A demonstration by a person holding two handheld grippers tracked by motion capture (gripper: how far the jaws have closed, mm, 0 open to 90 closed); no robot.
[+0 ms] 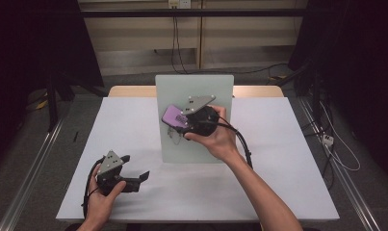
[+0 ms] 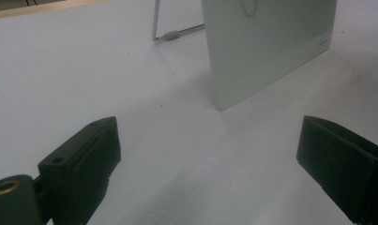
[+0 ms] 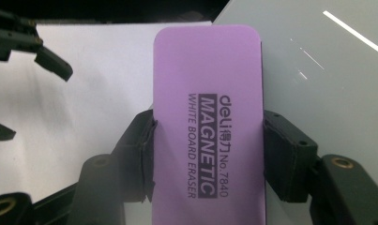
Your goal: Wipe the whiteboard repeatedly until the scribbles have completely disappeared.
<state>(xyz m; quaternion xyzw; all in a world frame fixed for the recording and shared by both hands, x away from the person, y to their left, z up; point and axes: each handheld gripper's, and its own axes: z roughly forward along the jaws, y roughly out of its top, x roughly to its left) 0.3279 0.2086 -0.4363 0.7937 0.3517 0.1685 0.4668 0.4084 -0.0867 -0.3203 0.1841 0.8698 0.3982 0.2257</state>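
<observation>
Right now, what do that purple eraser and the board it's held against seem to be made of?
The eraser: probably matte plastic or dense foam; its purple top is smooth, with crisp printed lettering and rounded corners. The board: likely glass or glossy coated metal; pale grey-green, with sharp light streaks reflecting off it. A thin metal-looking leg props it.

We find the bench [image 1: 278,183] open on both flanks of the upright whiteboard [image 1: 201,144]. The board blocks the centre; its wire stand [image 2: 177,33] seems to reach behind it, which we cannot confirm.
</observation>
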